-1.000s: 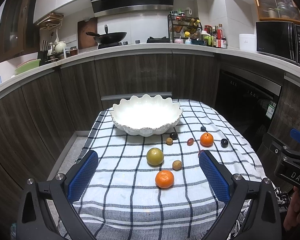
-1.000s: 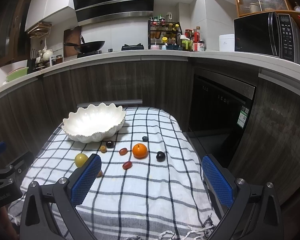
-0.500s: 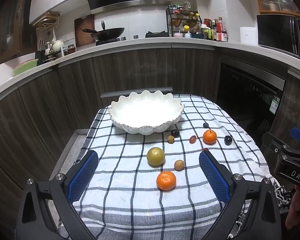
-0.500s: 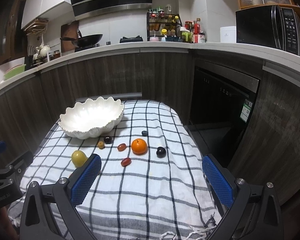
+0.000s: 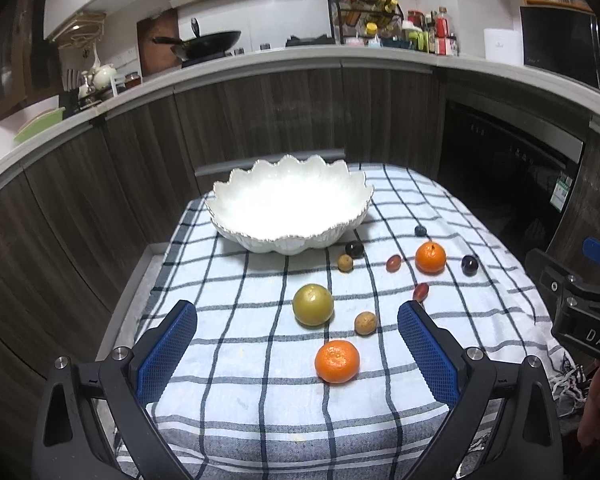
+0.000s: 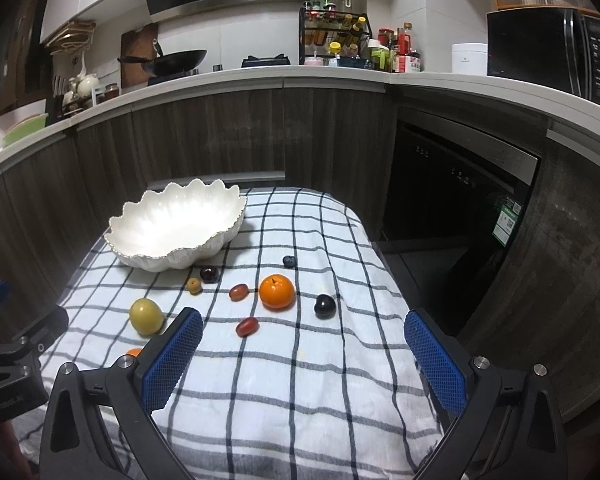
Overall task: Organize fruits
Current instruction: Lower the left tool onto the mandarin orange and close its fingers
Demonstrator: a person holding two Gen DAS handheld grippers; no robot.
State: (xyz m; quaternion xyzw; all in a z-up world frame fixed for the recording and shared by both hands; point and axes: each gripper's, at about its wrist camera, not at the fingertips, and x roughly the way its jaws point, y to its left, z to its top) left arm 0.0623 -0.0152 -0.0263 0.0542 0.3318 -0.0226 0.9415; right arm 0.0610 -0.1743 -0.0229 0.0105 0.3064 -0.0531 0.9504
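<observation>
A white scalloped bowl (image 5: 352, 216) (image 6: 228, 232) stands empty at the far side of a checked cloth (image 5: 260, 400) (image 6: 300, 400). Loose fruit lies in front of it: a near orange (image 5: 337, 361), a yellow-green fruit (image 5: 313, 305) (image 6: 146, 316), a far orange (image 5: 430, 257) (image 6: 277, 291), two red grapes (image 6: 247, 326) (image 6: 238, 291), dark plums (image 6: 325, 306) (image 6: 209, 274), small brown fruits (image 5: 365, 323) (image 5: 345, 263) and a blueberry (image 6: 288, 261). My left gripper (image 5: 298, 332) hangs open just short of the near orange. My right gripper (image 6: 303, 338) is open above the cloth's right part, with nothing held.
The small table stands against dark wooden cabinets under a curved counter (image 6: 340, 76) with a wok, bottles and a microwave (image 6: 552, 56). A dark oven front (image 6: 452, 200) is to the right. The table's edges drop off left, right and near.
Both grippers have moved forward and a little lower towards the fruit, so the fruit and bowl look larger. Jaws stay open. No fruit has moved.
</observation>
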